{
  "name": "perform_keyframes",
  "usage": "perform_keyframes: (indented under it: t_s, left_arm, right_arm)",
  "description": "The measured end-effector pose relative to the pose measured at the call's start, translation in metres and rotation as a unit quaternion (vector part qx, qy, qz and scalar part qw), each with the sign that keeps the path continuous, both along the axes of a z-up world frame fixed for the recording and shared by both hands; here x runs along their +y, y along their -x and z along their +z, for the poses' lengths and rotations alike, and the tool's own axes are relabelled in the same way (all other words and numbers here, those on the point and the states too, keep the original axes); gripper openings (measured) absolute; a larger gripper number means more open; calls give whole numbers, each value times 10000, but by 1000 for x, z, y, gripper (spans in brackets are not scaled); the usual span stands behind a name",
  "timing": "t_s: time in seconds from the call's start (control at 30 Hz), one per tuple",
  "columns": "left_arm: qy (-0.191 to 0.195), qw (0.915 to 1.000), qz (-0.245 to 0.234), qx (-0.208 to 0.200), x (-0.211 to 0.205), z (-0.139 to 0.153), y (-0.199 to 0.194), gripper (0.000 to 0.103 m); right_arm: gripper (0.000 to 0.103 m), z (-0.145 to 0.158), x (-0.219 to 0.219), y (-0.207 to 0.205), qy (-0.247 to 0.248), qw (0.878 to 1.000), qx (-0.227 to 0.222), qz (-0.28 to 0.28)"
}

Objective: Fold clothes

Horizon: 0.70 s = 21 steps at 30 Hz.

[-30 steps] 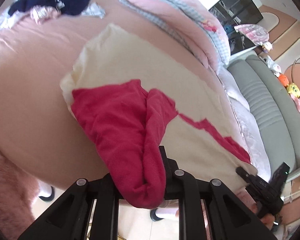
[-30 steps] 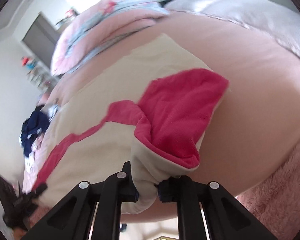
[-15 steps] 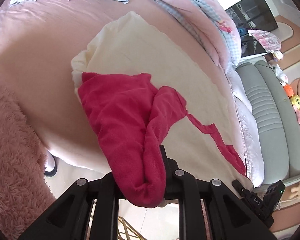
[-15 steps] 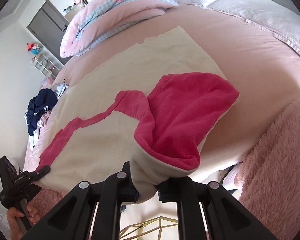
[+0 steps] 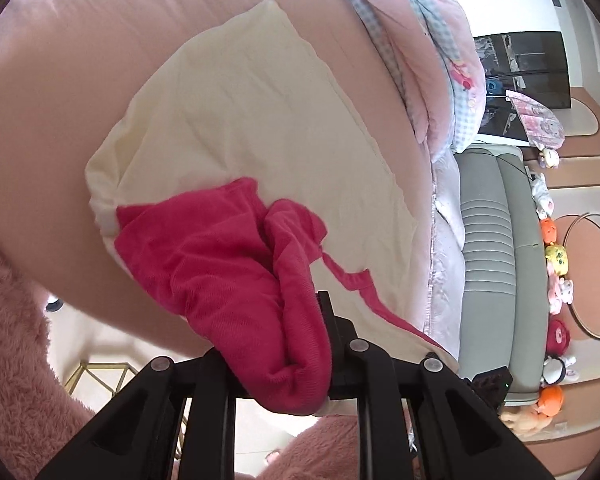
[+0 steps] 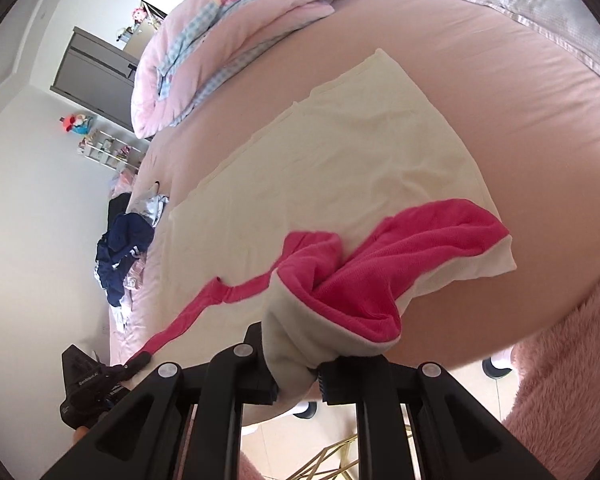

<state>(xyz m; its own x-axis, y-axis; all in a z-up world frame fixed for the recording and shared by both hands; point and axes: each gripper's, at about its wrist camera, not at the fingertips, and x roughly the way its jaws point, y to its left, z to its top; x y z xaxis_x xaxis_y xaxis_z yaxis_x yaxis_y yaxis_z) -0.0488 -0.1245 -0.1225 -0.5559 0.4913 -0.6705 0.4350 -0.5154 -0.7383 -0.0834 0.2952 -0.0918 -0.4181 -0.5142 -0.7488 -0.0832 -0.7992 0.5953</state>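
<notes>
On a bed (image 5: pixel 80 92) dressed in a pink sheet, a cream garment with a magenta lining (image 5: pixel 240 132) lies spread flat, its near edge lifted off the mattress in my two grippers. My left gripper (image 5: pixel 284 364) is clamped on a thick roll of the magenta side, the cloth bunched between its black fingers (image 5: pixel 334 344) and drooping below them. My right gripper (image 6: pixel 296 372) is clenched on the neighbouring corner, where the cream outer face wraps around and the magenta shows inside the fold; its jaws have just eased a touch wider, with the cloth still pinched between them. From the right wrist view, the left gripper (image 6: pixel 138 360) appears at the lower left, biting the far end of the narrow magenta strip that runs along the garment's near edge. From the left wrist view, only a dark corner of the right gripper (image 5: pixel 492 388) shows at the lower right. The rest of the garment rests smooth on the sheet, reaching toward a folded pink and blue-checked quilt (image 6: pixel 220 40) at the head of the bed. A heap of navy clothes (image 6: pixel 120 248) sits near the bed's far side. A grey sofa (image 5: pixel 496 260) lined with soft toys (image 5: pixel 552 248) stands beside the bed, and a fluffy pink fabric (image 6: pixel 572 380) fills the foreground.
</notes>
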Motion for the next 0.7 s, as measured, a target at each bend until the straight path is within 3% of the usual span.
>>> perform_keyframes:
  t_s: [0.17,0.27,0.4,0.5,0.7]
  left_arm:
    - [309,9992,-240,21,15,1,-10,14]
    - [-28,9999,-90,-136,18,-19,-33,14]
    - [-329,9994,-67,-89,11,-20,-26,14]
    - [-175,9996,-212,48,6,0,-6,14]
    - [342,9974,-578,257,1,29,43,14]
  right_arm:
    - [13,-3,-5,-4,-178,9998,18,123]
    - [13,-22,-2,-27,-181,9996,-139,185]
    - [13,-46,9,-37,441,9976,-528,13]
    - [13,-34,15,-23,625,9974,-347,-57]
    - [13,-3,2,27,286,9995,111,101]
